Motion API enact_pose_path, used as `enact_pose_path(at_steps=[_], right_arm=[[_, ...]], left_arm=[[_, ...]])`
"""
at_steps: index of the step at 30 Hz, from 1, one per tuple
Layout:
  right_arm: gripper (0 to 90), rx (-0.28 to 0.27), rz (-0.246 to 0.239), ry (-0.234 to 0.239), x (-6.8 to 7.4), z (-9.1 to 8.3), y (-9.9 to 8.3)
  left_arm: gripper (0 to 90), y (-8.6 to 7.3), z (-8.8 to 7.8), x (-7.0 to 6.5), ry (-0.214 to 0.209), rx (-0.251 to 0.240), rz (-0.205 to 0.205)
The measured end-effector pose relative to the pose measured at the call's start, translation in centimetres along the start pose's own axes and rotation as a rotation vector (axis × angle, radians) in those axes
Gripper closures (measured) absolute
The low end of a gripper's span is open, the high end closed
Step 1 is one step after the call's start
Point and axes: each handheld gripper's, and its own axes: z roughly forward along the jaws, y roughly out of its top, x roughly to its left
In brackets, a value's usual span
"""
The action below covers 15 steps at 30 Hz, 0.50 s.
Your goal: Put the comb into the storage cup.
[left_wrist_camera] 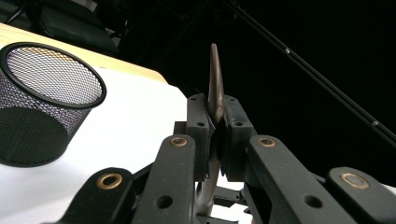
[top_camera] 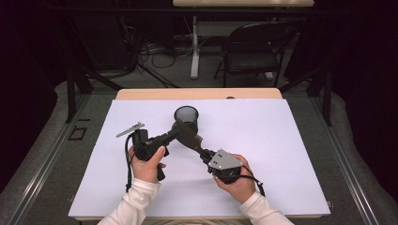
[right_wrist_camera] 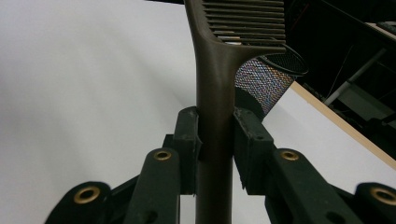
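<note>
Between the jaws of the right gripper (right_wrist_camera: 215,135) the handle of a brown comb (right_wrist_camera: 215,93) is clamped, with the pads pressed on both its sides. The toothed part of the same comb is gripped edge-on by the left gripper (left_wrist_camera: 215,122), whose jaws are closed tightly on it. Thus the comb (top_camera: 187,136) is held by both grippers above the white mat (top_camera: 281,154), near the middle of the table. Just behind it a black mesh cup (top_camera: 187,118) is seen standing upright on the mat. Farther left, a small grey metal piece (top_camera: 130,129) is lying on the mat.
</note>
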Motion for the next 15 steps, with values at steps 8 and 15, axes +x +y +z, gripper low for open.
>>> enact_pose_path(at_steps=[8, 15], right_arm=[[70.5, 0.002, 0.001, 0.001, 0.02, 0.08, -0.04], [66.3, -0.003, 0.009, 0.005, 0.10, 0.18, -0.13]], left_arm=[[84.6, -0.13, 0.10, 0.06, -0.005, -0.005, -0.010], [84.7, -0.27, 0.19, 0.15, -0.013, -0.007, -0.019]])
